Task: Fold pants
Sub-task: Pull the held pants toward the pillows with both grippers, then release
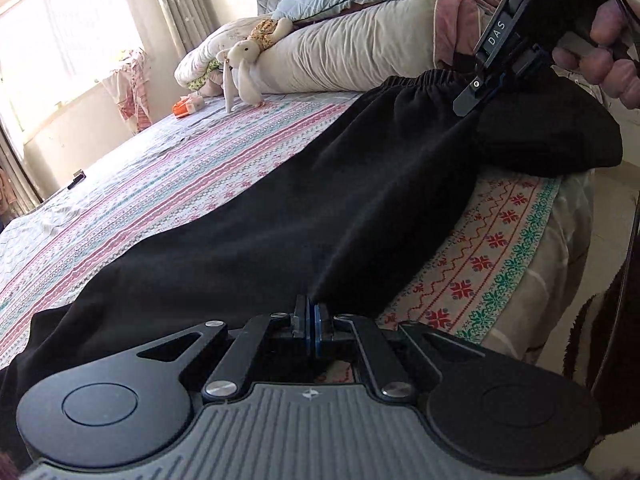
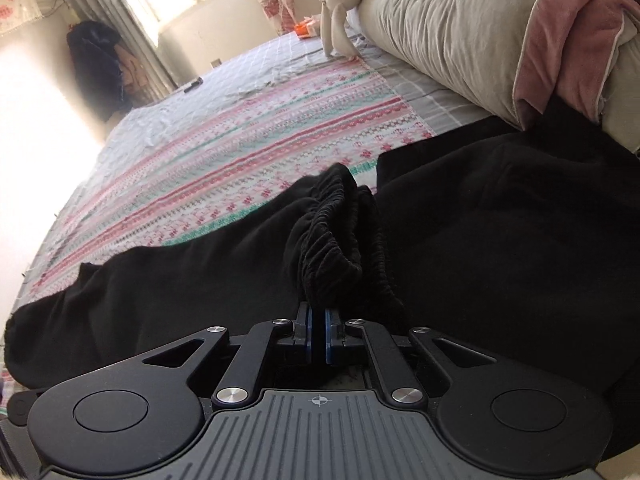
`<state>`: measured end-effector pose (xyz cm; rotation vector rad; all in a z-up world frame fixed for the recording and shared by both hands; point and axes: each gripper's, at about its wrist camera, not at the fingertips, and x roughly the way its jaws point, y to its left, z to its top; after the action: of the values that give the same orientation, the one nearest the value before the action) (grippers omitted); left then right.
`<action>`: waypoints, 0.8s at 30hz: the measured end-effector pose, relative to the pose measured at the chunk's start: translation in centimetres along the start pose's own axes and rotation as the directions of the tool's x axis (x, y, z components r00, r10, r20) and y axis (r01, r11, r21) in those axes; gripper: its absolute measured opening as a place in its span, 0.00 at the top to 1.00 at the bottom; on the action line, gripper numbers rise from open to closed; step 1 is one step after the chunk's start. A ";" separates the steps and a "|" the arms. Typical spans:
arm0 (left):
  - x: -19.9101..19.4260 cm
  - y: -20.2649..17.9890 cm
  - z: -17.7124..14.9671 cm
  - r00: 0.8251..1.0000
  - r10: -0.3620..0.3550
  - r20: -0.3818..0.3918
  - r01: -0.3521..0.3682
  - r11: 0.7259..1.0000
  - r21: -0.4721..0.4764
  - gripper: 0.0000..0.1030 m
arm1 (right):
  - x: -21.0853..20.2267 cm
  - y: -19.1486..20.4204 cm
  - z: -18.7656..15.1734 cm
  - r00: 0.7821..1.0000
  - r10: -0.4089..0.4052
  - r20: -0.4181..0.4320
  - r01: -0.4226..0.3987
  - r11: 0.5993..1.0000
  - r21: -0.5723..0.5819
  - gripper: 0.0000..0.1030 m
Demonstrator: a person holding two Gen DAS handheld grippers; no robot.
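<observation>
Fingers, left gripper [image 1: 313,316]: drawn together on a fold of the black pants [image 1: 280,208], pinched at the edge of the cloth nearest the camera. Fingers, right gripper [image 2: 318,326]: drawn together on the gathered elastic waistband [image 2: 340,236], which bunches up just ahead of the blue pads.

Pants: black, soft fabric, lying lengthwise across the bed [image 1: 140,184], one leg reaching away toward the left in the right wrist view. The waistband end is lifted off the cover in the right gripper [image 1: 486,88] (seen from the left wrist view, with a hand [image 1: 612,56] on its handle); the cloth sags between the two grips and part of it hangs over the near edge of the bed.

Bed cover: striped, pink, red and green pattern, wrinkled toward the far side.

Also on the bed: a rolled beige and pink quilt [image 2: 480,32] just beyond the pants; a stuffed rabbit [image 1: 244,68] leaning against the bedding; a small orange and white item [image 1: 187,105] near the rabbit; a small dark object [image 1: 77,179] well apart, near the far edge.
</observation>
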<state>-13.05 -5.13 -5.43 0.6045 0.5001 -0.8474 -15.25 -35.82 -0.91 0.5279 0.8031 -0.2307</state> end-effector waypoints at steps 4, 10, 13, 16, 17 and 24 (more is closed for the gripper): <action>0.8 -0.7 -0.8 0.999 -0.015 -0.042 0.016 1.000 0.024 0.79 | 2.2 -0.5 -0.9 0.993 -0.074 -0.092 0.072 0.997 -0.022 0.96; 0.6 1.0 -0.6 0.997 -0.066 -0.034 0.065 0.996 -0.055 0.53 | 1.2 -0.3 -0.3 0.995 -0.087 -0.057 0.085 0.996 -0.038 0.73; -0.3 2.3 -0.6 0.995 -0.097 -0.024 0.093 0.986 -0.140 0.34 | -0.4 -0.2 0.2 0.995 -0.099 0.033 0.101 0.994 -0.049 0.47; -1.1 4.2 -0.4 0.994 -0.105 -0.019 0.098 0.970 -0.224 0.21 | -1.7 0.2 0.6 0.992 -0.071 0.102 0.077 0.995 -0.057 0.36; -1.4 4.9 -0.5 0.995 -0.098 -0.019 0.090 0.963 -0.253 0.18 | -1.9 0.4 0.7 0.992 -0.057 0.111 0.064 0.996 -0.059 0.36; -3.2 10.8 -2.7 0.996 0.061 -0.069 -0.085 0.890 -0.448 0.01 | 0.1 5.2 0.3 0.995 0.034 0.091 -0.015 0.980 -0.198 0.33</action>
<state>-6.57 3.97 -2.24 0.2140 0.6935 -0.6136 -12.97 -31.64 1.11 0.3373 0.7184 -0.1502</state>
